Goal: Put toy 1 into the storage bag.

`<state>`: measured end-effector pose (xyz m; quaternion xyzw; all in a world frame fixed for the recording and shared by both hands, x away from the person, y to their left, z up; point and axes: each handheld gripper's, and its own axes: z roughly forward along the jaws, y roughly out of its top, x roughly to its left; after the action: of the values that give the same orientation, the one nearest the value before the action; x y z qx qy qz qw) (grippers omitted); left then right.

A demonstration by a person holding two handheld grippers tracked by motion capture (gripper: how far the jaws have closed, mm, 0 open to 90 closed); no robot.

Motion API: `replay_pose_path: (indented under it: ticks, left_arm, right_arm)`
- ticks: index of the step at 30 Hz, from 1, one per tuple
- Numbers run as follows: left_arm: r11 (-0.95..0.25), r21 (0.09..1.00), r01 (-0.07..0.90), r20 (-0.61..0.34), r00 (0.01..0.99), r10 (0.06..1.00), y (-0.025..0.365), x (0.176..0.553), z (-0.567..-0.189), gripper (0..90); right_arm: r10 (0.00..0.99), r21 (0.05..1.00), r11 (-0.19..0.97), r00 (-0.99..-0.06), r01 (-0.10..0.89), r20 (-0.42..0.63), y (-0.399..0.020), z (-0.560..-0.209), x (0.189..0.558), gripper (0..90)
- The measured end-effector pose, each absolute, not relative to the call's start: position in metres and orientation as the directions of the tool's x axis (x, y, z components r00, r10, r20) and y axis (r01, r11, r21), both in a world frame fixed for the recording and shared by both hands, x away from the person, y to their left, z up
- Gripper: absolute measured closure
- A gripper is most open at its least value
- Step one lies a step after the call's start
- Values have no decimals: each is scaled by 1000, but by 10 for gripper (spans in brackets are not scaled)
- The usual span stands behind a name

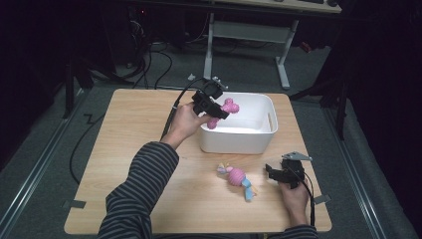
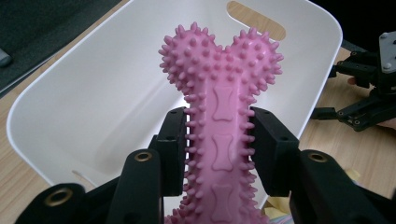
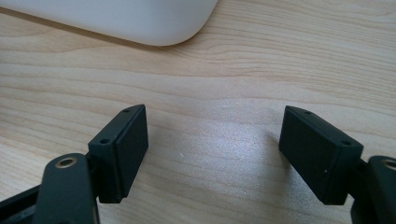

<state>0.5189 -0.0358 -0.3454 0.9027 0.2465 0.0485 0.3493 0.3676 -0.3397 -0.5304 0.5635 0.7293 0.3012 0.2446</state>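
Note:
A pink spiked rubber bone (image 1: 223,112) (image 2: 222,116) hangs over the left rim of the white bin (image 1: 261,134) (image 2: 93,93), and my left gripper (image 1: 215,112) (image 2: 219,149) is shut on its shaft. A pink and blue rope ball toy (image 1: 238,179) lies on the table in front of the bin. To its right, my right gripper (image 1: 271,172) (image 3: 215,154) rests low over the bare wood, open, with nothing between its jaws. The bin's rounded corner (image 3: 154,28) shows ahead of it.
The wooden table (image 1: 134,149) has free room on its left half. The bin has a slot handle (image 1: 271,121) (image 2: 254,18) in its right wall. Beyond the table stand a desk frame (image 1: 249,35) and cables on the dark floor.

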Motion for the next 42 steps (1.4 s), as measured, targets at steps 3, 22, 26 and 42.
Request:
replay_pose_path:
  ticks: [3,22,26,42]
  left_arm:
    - [-641,646,414,-81,872,482,-40,522,-349,591]
    - [-656,630,416,-70,872,485,-63,529,-368,590]
    - [-668,618,414,-65,874,482,-67,529,-372,590]
    - [-676,600,428,-67,869,491,-68,530,-386,588]
  right_arm:
    - [969,715,184,-245,674,-17,-340,-530,368,240]
    - [969,715,185,-246,674,-18,-340,-530,368,240]
    - [968,715,190,-251,673,-21,-340,-530,368,240]
    - [968,715,190,-252,673,-20,-340,-530,368,240]
